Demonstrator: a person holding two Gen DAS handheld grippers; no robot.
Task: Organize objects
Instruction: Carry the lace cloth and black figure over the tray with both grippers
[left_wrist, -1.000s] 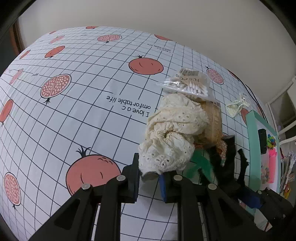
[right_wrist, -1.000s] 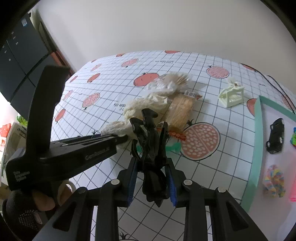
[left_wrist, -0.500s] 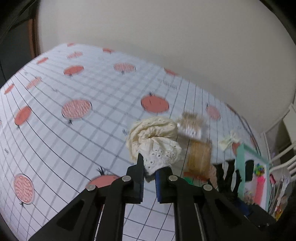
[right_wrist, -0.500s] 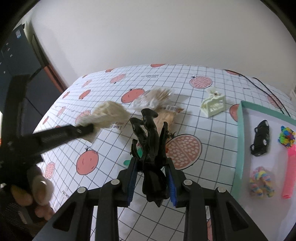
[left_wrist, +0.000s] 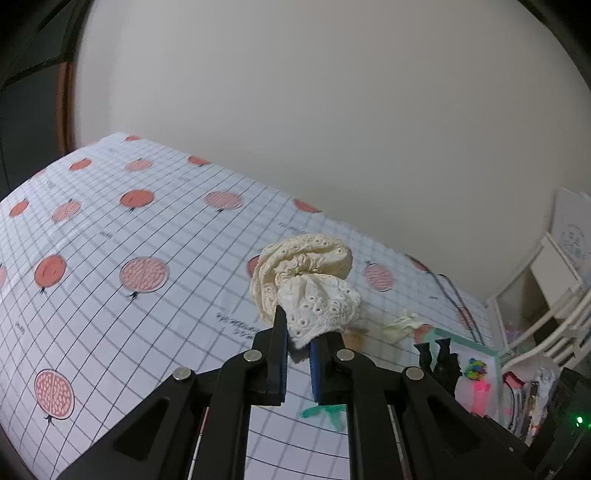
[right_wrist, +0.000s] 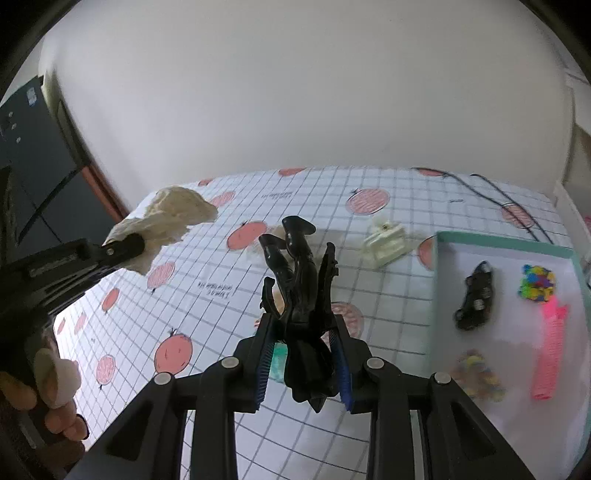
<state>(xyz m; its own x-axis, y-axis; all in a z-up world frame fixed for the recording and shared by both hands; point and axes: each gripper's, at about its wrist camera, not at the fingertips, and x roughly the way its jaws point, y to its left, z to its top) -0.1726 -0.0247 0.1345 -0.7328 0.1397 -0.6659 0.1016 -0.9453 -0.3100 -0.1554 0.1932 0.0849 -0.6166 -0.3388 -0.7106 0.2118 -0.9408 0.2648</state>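
My left gripper (left_wrist: 298, 341) is shut on a cream lace cloth (left_wrist: 304, 284), which hangs lifted well above the tablecloth. From the right wrist view the same cloth (right_wrist: 168, 221) shows at the left, held in the left gripper (right_wrist: 125, 245). My right gripper (right_wrist: 303, 343) is shut on a black toy figure (right_wrist: 301, 280), held above the table with its legs pointing up. The figure (left_wrist: 437, 356) also peeks in at the right of the left wrist view.
A teal-rimmed tray (right_wrist: 491, 243) at the right holds a black toy car (right_wrist: 476, 295), a pink spring toy (right_wrist: 548, 354) and colourful small toys. A cream hair claw (right_wrist: 386, 243) and a green piece (left_wrist: 325, 411) lie on the pomegranate tablecloth (left_wrist: 110, 258). A person's hand (right_wrist: 51, 387) holds the left gripper.
The left gripper has lifted the lace cloth off the pile and raised it high. The right gripper has also risen with the black figure; both views now tilt towards the wall.
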